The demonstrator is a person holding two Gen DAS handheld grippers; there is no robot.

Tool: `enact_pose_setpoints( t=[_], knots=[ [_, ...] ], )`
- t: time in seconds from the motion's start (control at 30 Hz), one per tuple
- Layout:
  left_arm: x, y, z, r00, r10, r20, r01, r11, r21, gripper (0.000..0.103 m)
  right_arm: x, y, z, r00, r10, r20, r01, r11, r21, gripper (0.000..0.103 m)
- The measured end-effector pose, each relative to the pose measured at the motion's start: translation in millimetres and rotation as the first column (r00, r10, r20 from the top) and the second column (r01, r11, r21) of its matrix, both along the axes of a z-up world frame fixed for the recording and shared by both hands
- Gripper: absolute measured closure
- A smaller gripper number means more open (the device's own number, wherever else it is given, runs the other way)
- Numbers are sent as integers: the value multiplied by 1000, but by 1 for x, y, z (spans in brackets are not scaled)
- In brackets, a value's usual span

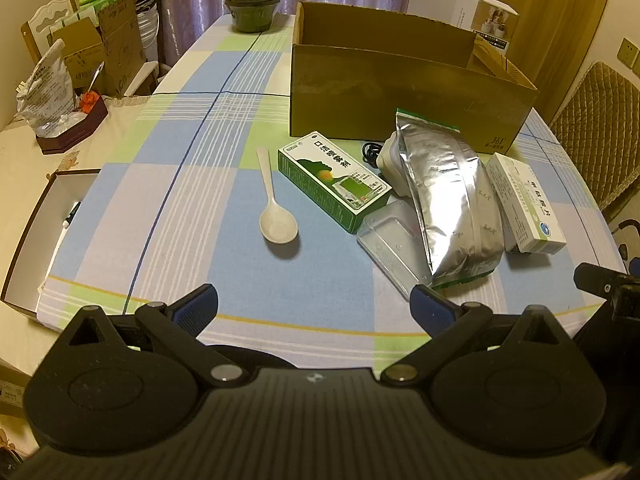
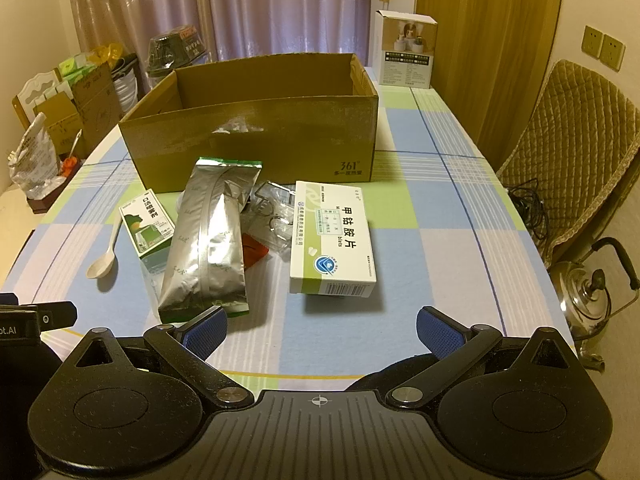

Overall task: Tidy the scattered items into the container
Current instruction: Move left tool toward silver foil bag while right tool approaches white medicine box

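- Ahead of both sets of jaws, on the checked surface (image 2: 424, 216), we see the scattered items lying in front of the open cardboard box (image 2: 256, 148).
- The left gripper (image 1: 316, 308) has its jaws spread wide and holding nothing; the white spoon (image 1: 276, 208) lies just ahead of them, bowl nearest.
- Ahead and to the right of the left jaws lies the green medicine box (image 1: 334, 180), and beside it the silver foil pouch (image 1: 448, 200), which rests partly on a clear plastic tray (image 1: 390, 242).
- The right gripper (image 2: 322, 330) likewise has its jaws spread and empty; we see the white medicine box (image 2: 334, 240) straight ahead of them.
- The foil pouch lies ahead of the right gripper's left jaw, its near end close to that fingertip.
- Beyond all the items stands the cardboard box, its top open.
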State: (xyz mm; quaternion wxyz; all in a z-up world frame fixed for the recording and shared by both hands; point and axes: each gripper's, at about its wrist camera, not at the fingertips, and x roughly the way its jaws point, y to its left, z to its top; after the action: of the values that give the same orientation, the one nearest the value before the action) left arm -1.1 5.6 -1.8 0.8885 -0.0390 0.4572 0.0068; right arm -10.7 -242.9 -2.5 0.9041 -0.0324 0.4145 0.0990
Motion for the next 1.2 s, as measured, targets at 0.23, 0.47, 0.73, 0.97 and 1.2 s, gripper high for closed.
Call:
enact_pose_setpoints(
  t=[0.23, 0.47, 0.73, 0.97, 1.2],
  knots=[
    [0, 0, 0, 1000, 5, -5, -5, 1000, -5, 3, 0, 0, 0, 1000, 0, -2, 0, 1000, 2, 0],
    [0, 1, -1, 1000, 7, -10, -7, 1000, -6, 2, -1, 1, 0, 1000, -1, -2, 1, 1000, 4, 0],
    [0, 3, 0, 1000, 7, -11, -7, 1000, -14, 2, 0, 0, 1, 1000, -1, -5, 1, 1000, 3, 0],
    [2, 5, 7, 1000, 1, -7, -2, 999, -40, 3, 0, 0, -1, 1000, -2, -12, 2, 1000, 4, 0],
    [1, -1, 19, 1000, -6, -2, 6, 999, -51, 3, -1, -8, 7, 1000, 7, 6, -7, 999, 46, 0]
  ],
)
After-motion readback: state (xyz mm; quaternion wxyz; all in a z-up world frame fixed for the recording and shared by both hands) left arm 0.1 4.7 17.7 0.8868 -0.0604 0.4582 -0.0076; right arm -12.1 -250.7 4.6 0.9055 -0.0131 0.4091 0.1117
